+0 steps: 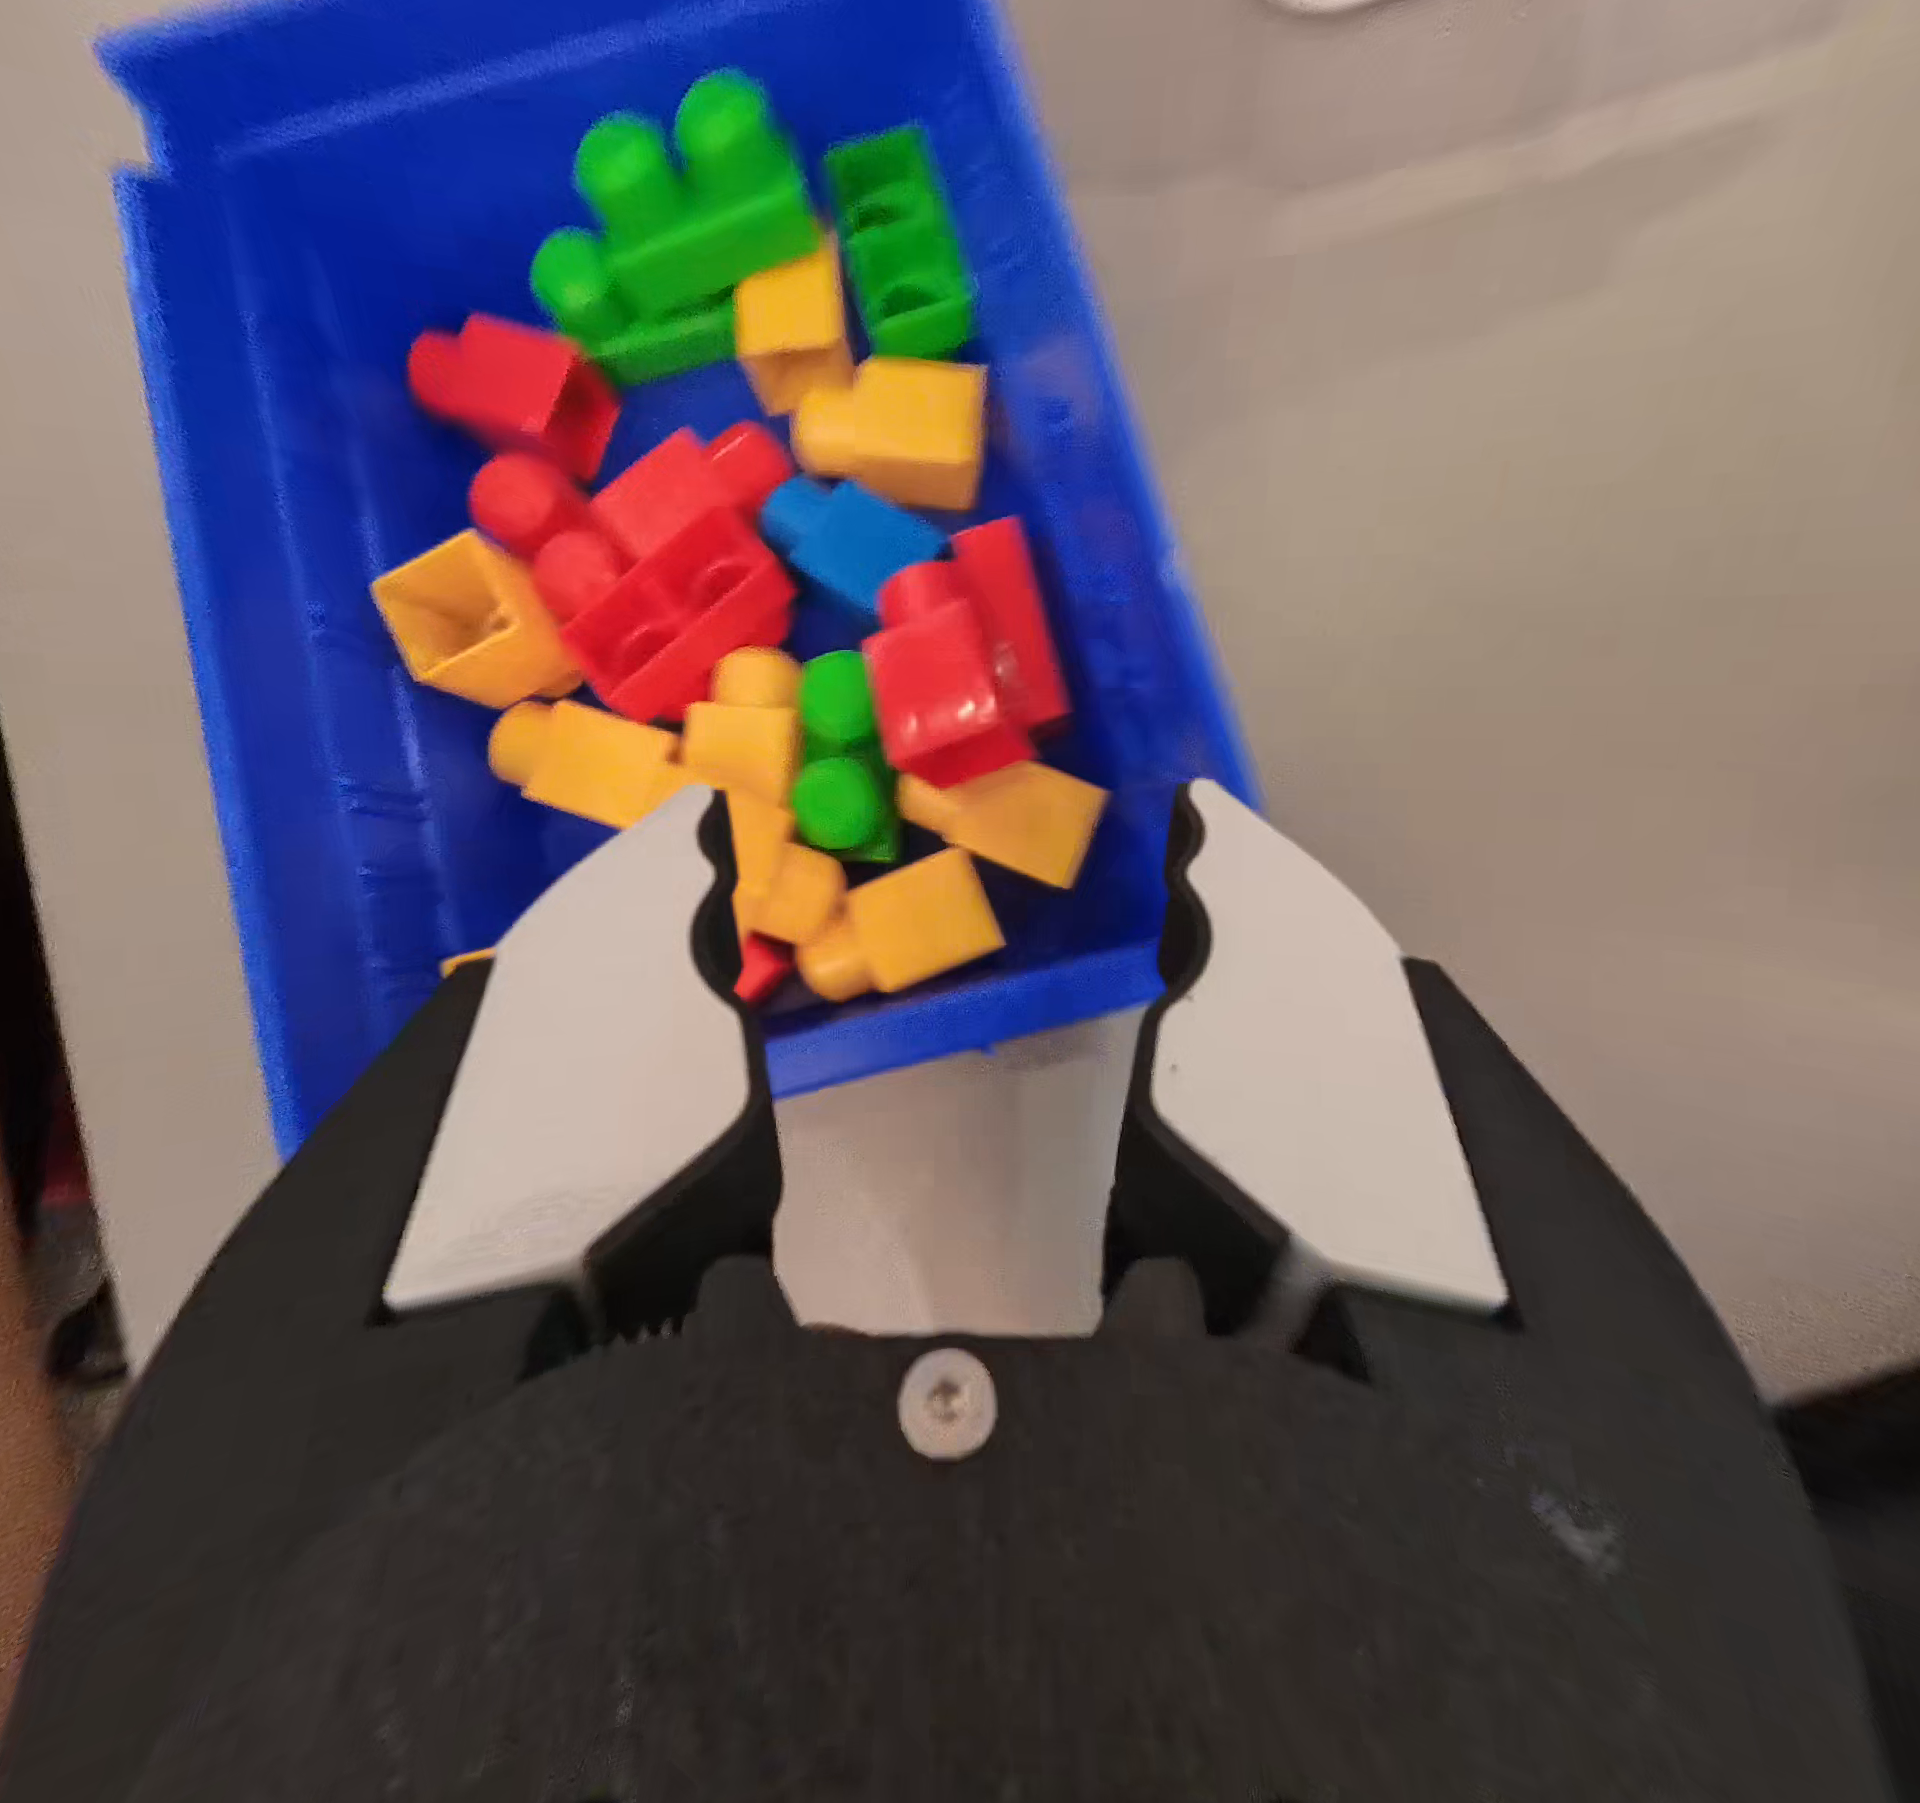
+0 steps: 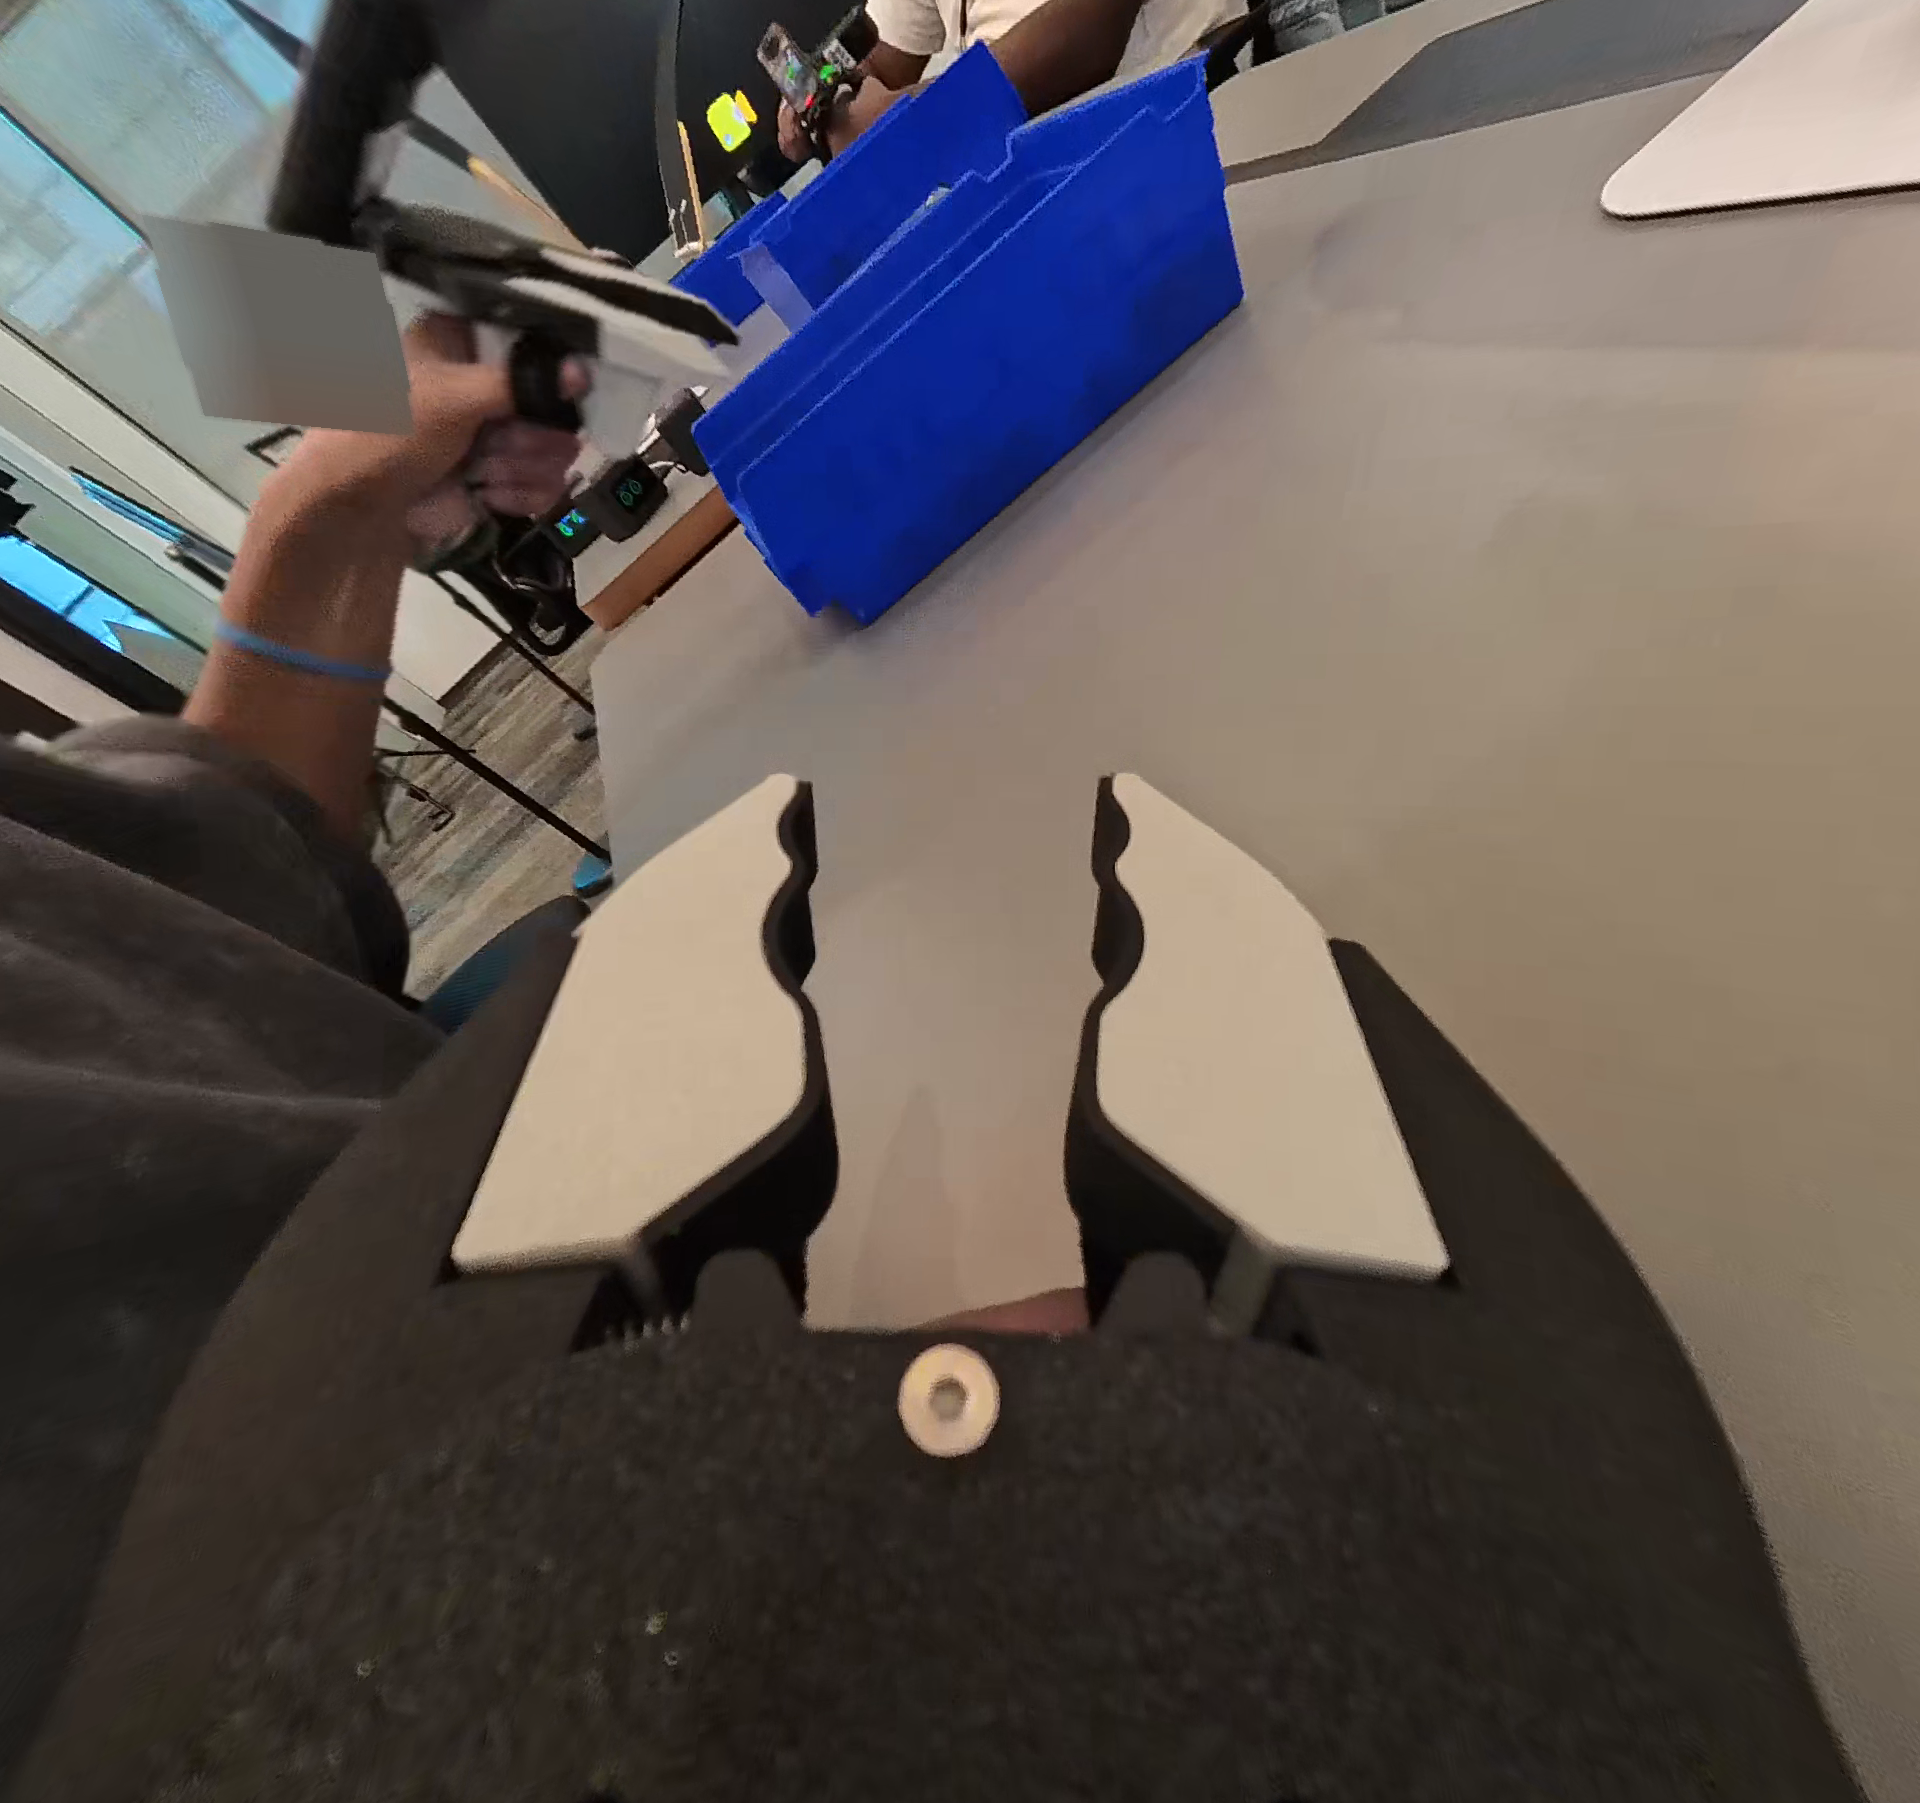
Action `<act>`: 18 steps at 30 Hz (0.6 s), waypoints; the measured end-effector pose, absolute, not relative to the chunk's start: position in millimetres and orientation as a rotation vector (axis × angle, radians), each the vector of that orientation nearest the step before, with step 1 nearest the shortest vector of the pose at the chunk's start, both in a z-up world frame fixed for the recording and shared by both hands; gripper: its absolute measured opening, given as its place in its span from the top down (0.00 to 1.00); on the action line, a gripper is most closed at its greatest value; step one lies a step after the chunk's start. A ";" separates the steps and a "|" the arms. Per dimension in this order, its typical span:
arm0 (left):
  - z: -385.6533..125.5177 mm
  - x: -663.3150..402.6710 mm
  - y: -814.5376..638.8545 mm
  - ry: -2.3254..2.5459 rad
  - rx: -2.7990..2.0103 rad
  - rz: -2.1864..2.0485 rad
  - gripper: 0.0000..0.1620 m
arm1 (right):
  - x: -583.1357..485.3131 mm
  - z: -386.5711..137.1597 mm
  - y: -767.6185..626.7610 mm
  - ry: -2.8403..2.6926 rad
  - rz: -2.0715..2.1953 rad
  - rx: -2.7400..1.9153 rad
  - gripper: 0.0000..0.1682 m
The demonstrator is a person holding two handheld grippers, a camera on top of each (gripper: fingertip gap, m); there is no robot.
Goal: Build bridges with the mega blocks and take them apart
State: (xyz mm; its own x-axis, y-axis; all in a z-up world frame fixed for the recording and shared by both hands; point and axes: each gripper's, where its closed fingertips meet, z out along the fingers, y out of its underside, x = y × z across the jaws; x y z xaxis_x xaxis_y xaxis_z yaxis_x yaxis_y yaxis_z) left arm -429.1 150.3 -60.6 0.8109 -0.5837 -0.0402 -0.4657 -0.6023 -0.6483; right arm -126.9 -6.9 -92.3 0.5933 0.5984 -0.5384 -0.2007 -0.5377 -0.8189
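Left gripper (image 1: 940, 808), fingers apart and empty, hangs over the blue bin (image 1: 312, 465) of blocks (image 1: 675, 569). Right gripper (image 2: 951, 797), fingers apart, empty; bin at 12 o'clock on the desk (image 2: 1455, 610).

Blocks (image 1: 727, 558) seemingly loose in bin (image 1: 312, 403)

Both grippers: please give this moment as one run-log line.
left gripper: open, over blue bin | right gripper: open, empty | blocks: in bin

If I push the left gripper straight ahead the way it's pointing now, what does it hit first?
Probably the pile of loose blocks at the near end of the blue bin. The open left gripper frames a green block and yellow blocks between its fingertips; depth is unclear, so the bin's near wall could come first.
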 end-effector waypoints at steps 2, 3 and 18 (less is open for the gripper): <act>-85.1 -437.9 175.3 0.750 -2.450 -0.158 0.52 | -124.8 -91.7 -7.1 -0.327 1.026 -1.879 0.70; -96.5 -435.4 181.8 0.737 -2.506 -0.170 0.52 | -124.0 -91.8 -7.2 -0.328 1.016 -1.882 0.70; -96.2 -437.1 191.9 0.762 -2.568 0.006 0.77 | -105.4 -96.4 -10.1 -0.295 0.995 -1.915 0.71</act>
State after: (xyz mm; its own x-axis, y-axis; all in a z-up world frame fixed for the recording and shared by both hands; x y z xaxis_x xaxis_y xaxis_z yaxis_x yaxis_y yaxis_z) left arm -437.1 191.9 -96.2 0.8468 -0.5156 -0.1307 -0.5174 -0.7416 -0.4271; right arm -105.4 -10.1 -96.4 0.6432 0.5623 -0.5198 -0.1884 -0.5417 -0.8192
